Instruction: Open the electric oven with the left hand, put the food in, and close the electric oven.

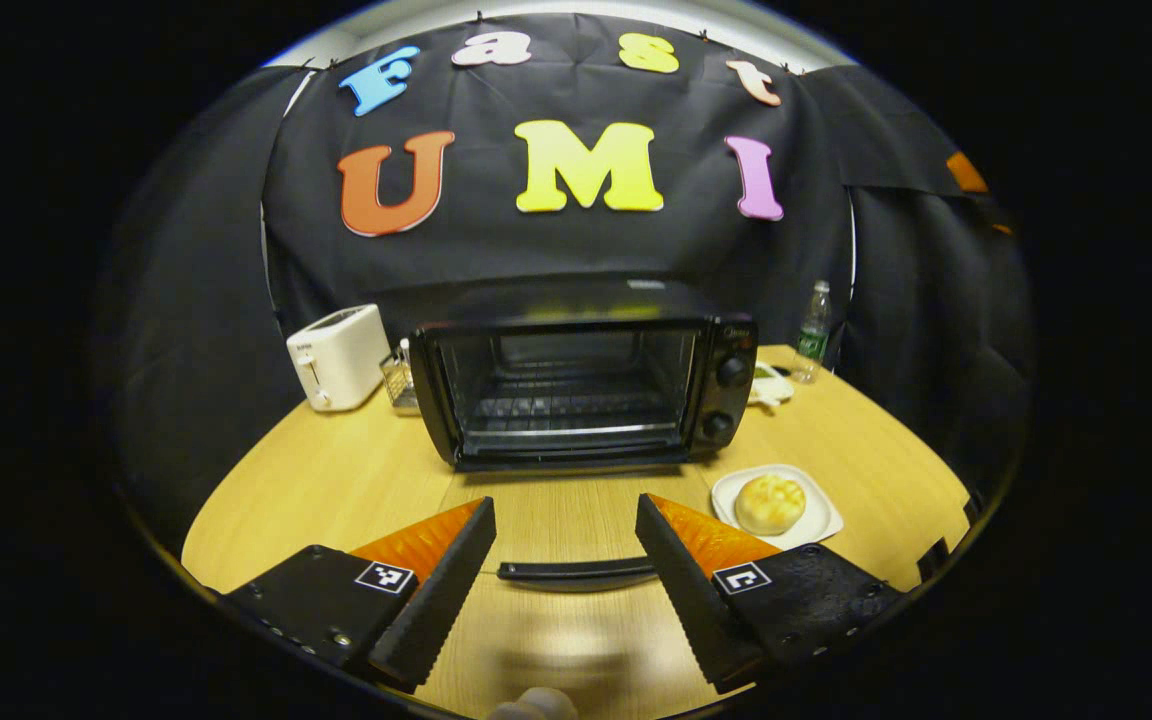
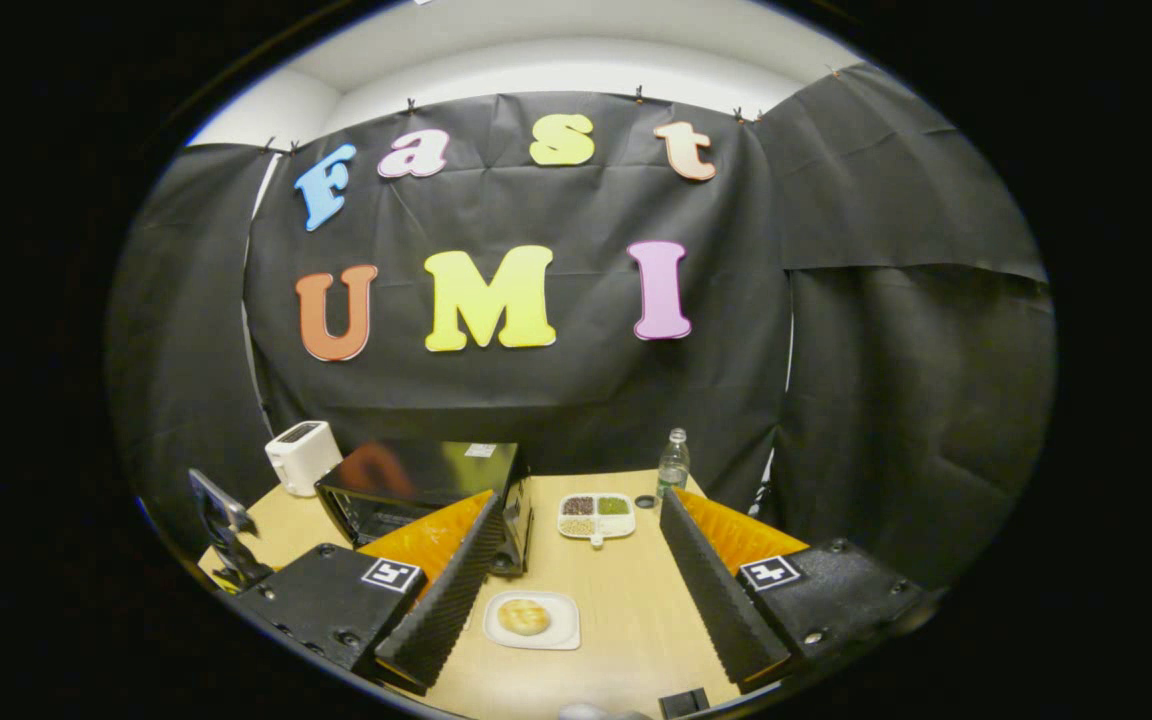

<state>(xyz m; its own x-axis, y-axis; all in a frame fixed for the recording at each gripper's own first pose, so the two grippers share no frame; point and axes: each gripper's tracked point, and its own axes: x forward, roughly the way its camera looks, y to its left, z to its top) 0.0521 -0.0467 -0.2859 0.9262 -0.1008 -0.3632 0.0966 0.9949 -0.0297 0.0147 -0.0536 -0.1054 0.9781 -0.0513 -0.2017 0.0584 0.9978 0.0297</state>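
Fingers of the left gripper (image 1: 564,545) stand wide apart above the lowered oven door's handle (image 1: 576,571); the black electric oven (image 1: 581,375) sits open mid-table. Right gripper (image 2: 576,560) also spread wide, over a round golden bun (image 2: 524,616) on its white plate (image 2: 561,632)

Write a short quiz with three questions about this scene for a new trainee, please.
1. True or false: the door of the black electric oven is closed.
2. Choose one. The round yellow bun lies on: A) the white square plate; B) the oven's wire rack; C) the white toaster.
3. Fill in the missing word: on the left gripper and on the right gripper, the jaws stand ____.

Key: 1 false, the door is folded down; 2 A; 3 open.
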